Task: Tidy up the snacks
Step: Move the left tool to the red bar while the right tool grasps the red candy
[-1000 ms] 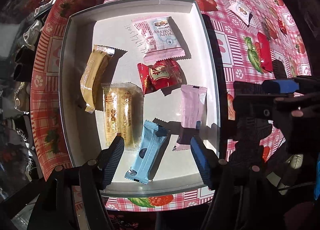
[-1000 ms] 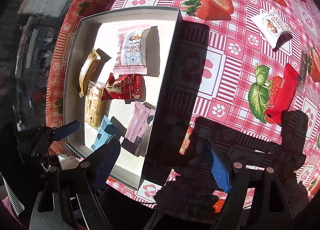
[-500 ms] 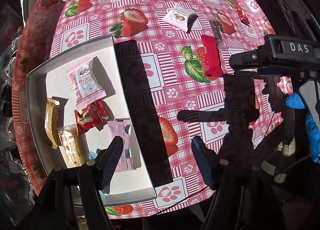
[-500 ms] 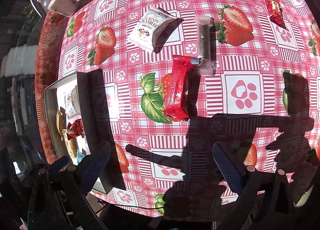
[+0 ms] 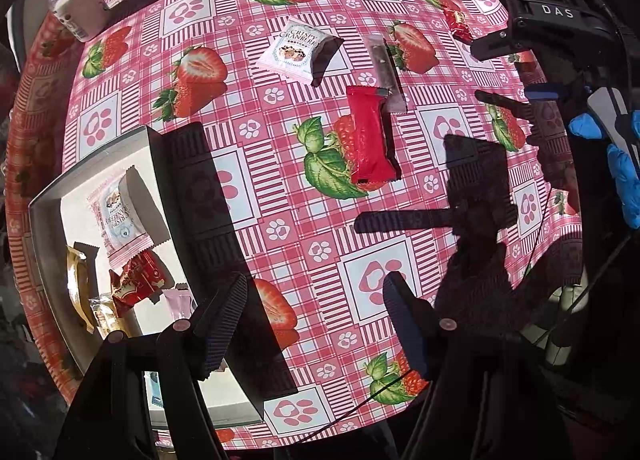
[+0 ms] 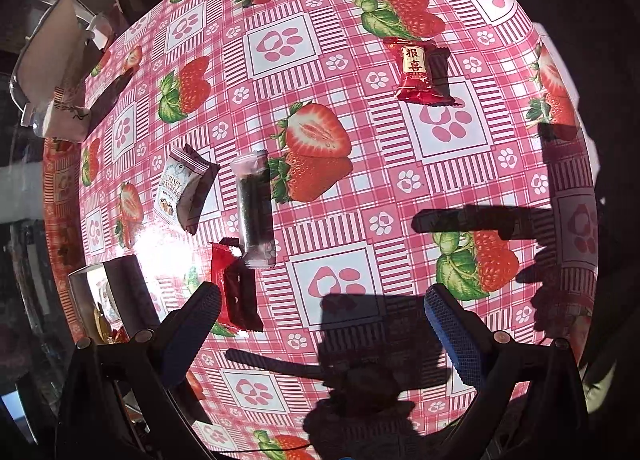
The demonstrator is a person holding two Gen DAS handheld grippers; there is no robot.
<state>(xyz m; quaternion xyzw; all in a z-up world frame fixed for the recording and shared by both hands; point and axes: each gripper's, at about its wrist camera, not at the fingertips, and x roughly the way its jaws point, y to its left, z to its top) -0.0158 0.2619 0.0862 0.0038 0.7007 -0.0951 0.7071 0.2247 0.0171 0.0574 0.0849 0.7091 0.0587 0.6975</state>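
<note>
Strawberry-print tablecloth (image 5: 280, 187) spans both views. White tray (image 5: 48, 219), left, holds several snacks. My left gripper (image 5: 316, 324) and right gripper (image 6: 320, 324): jaws apart, empty. Loose: red bar (image 5: 370, 139), cranberry packet (image 5: 294, 49), seemingly seaweed stick (image 6: 256, 207), red candy (image 6: 416, 71).

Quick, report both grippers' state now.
Left gripper: open, holding nothing.
Right gripper: open, holding nothing.
</note>
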